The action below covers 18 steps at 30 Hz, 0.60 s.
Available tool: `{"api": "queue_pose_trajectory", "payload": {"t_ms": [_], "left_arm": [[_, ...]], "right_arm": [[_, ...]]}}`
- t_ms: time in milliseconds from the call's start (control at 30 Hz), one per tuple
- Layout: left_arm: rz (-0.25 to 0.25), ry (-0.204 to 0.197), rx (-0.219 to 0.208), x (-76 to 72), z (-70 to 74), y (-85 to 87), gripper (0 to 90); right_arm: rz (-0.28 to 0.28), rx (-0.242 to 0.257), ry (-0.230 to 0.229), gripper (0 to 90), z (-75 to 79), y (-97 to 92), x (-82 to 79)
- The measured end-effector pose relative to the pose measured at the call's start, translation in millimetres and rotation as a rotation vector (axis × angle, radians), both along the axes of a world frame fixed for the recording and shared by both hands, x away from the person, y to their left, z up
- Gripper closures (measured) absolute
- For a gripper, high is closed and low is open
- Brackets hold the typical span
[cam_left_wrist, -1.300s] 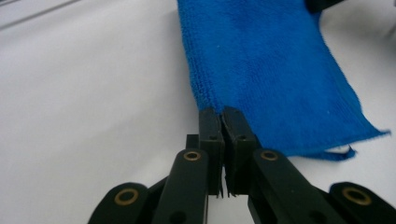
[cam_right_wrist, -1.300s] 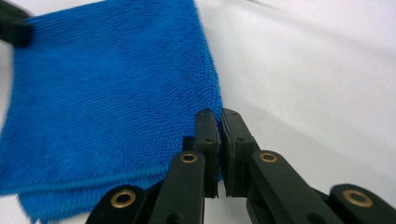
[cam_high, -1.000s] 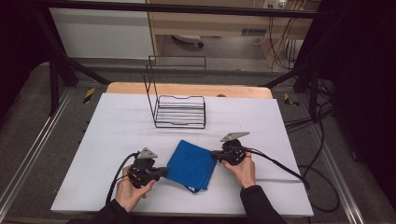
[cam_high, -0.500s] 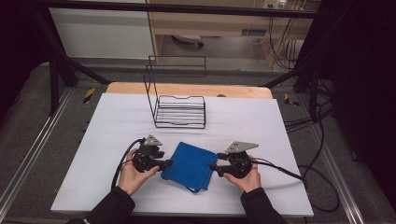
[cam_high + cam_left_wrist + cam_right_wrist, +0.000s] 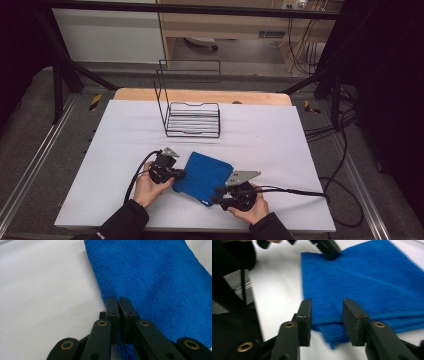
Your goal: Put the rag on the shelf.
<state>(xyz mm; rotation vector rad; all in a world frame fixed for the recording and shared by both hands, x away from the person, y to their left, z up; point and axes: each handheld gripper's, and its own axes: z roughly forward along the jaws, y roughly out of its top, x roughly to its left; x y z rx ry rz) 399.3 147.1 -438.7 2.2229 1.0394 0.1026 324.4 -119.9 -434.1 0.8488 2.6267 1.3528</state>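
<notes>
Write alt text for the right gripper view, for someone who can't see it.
The right tool has its jaws apart over the near corner of a folded blue cloth on a white table. At the cloth's far edge, the left tool touches it.

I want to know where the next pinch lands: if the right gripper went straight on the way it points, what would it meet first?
Probably the folded blue cloth: its near corner lies between the right gripper's parted jaws, which have just been closing.

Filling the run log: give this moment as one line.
left tongs: shut on blue cloth edge | right tongs: closing, astride cloth corner, not yet pinching | wire rack: untouched
</notes>
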Motion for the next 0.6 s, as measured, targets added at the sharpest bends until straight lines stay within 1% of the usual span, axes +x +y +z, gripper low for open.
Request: {"api": "queue_pose_trajectory", "payload": {"t_ms": [33, 67, 100, 133, 167, 200, 233, 267, 300, 333, 433, 467, 500, 533, 567, 600], "left_arm": [[0.001, -0.001, 0.000, -0.1, -0.2, 0.2, 86.5], [0.003, -0.002, -0.002, 0.0, -0.5, 0.3, 87.0], [0.006, -0.003, -0.004, -0.1, -0.8, 0.3, 87.0], [0.008, -0.005, -0.004, -0.4, -1.0, 0.3, 87.0], [0.010, -0.009, -0.005, -0.9, -1.5, 0.0, 87.1], [0.008, -0.013, -0.003, -1.3, -1.6, 0.3, 87.1], [0.012, -0.015, -0.005, -2.0, -1.8, 0.1, 87.1], [0.012, -0.017, -0.005, -2.3, -1.9, 0.2, 87.1], [0.014, -0.017, -0.007, -2.5, -2.1, 0.2, 87.1], [0.014, -0.019, -0.009, -2.5, -2.3, 0.4, 87.1], [0.015, -0.014, -0.012, -2.0, -2.6, 1.0, 87.1], [0.017, -0.014, -0.014, -1.9, -2.8, 1.0, 87.1], [0.018, -0.014, -0.013, -2.0, -2.8, 0.9, 87.1], [0.018, -0.014, -0.013, -2.1, -2.7, 0.8, 87.1], [0.020, -0.014, -0.013, -2.2, -2.8, 0.8, 87.2], [0.021, -0.013, -0.014, -2.2, -2.7, 0.9, 87.2]], "right_arm": [[0.000, 0.000, 0.000, 65.3, 0.0, 0.0, 0.0], [0.025, -0.007, 0.008, 69.6, -1.7, 3.8, -5.2], [0.034, -0.008, 0.014, 71.6, -3.1, 5.9, -7.7], [0.034, -0.008, 0.014, 71.6, -3.1, 5.9, -7.7], [0.052, -0.011, 0.036, 74.3, -6.1, 9.2, -11.5], [0.052, -0.011, 0.036, 74.3, -6.1, 9.2, -11.5], [0.050, -0.042, 0.030, 73.1, -10.0, 11.9, -11.9], [0.050, -0.042, 0.030, 73.1, -10.0, 11.9, -11.9], [0.049, -0.052, 0.023, 71.2, -14.3, 13.8, -11.0], [0.053, -0.058, 0.025, 70.8, -16.3, 14.6, -10.8], [0.051, -0.063, 0.026, 71.5, -19.5, 16.9, -11.8], [0.059, -0.075, 0.011, 73.3, -21.2, 17.9, -11.5], [0.052, -0.083, -0.005, 80.0, -21.5, 20.1, -12.8], [0.052, -0.083, -0.005, 80.0, -21.5, 20.1, -12.8], [0.050, -0.082, -0.010, 86.3, -22.1, 21.0, -13.0], [0.050, -0.082, -0.010, 86.3, -22.1, 21.0, -13.0]]}}
